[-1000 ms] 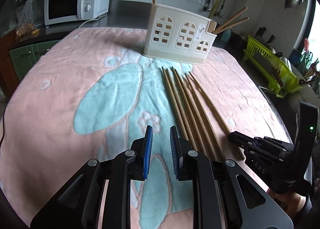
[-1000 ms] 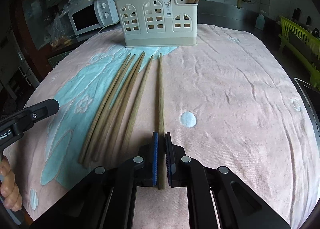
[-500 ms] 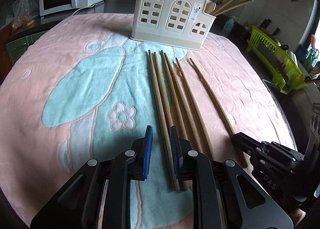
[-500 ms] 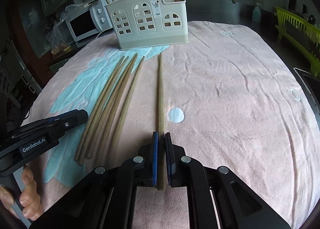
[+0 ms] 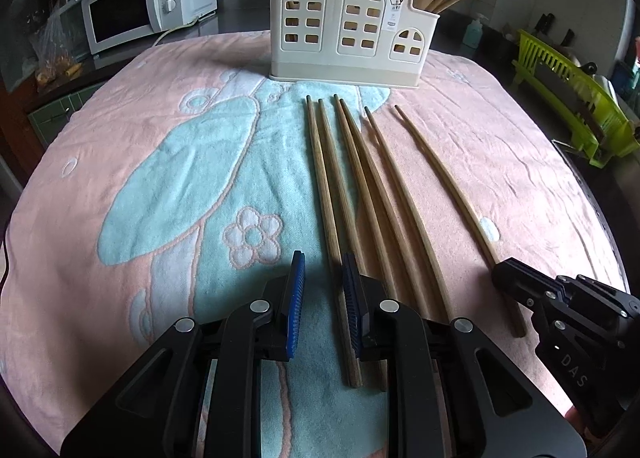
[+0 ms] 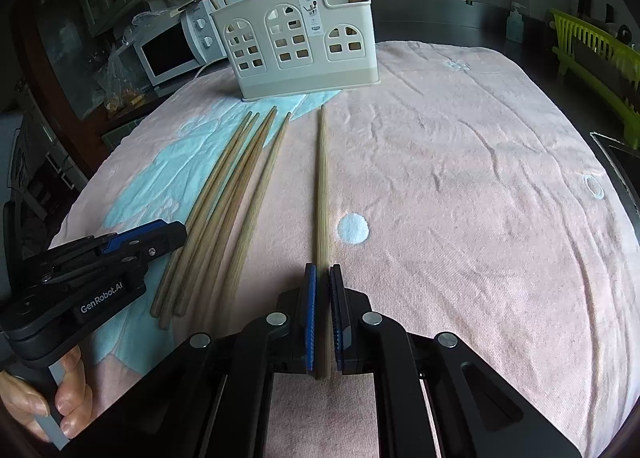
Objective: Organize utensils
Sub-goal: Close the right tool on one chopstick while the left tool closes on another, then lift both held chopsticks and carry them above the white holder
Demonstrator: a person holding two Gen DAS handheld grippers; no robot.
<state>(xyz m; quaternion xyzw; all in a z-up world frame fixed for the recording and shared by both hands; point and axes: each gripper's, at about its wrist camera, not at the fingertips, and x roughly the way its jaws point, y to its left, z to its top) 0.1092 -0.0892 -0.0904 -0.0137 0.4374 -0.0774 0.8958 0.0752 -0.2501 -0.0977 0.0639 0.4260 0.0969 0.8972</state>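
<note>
The left gripper (image 5: 323,298) had come forward over the towel (image 5: 168,186) since a second earlier, when it hung back over the blue flower with nothing between its pads. Now its jaws stood wide apart at the bottom centre of the left wrist view, straddling the thick end of the leftmost chopstick (image 5: 325,194) of the group of five; the right blue pad (image 5: 352,314) looked to be touching or just beside the wood, the left pad well clear of it. I judged it was lined up to close but had not yet taken hold.

The right gripper (image 6: 323,314) had not moved in that time. Its pads stayed pinched narrow on the butt of the lone chopstick (image 6: 321,194), which lay flat on the pink cloth, running straight up the middle of the right wrist view towards the cream holder (image 6: 304,58). I could not tell whether the stick was raised at all.

The holder stood at the top centre of both views, with a few chopsticks already upright in its compartments. The other four loose ones (image 5: 384,194) lay side by side, tips near the holder's base.

So both hands were set to carry one stick each; six remained on the towel.
</note>
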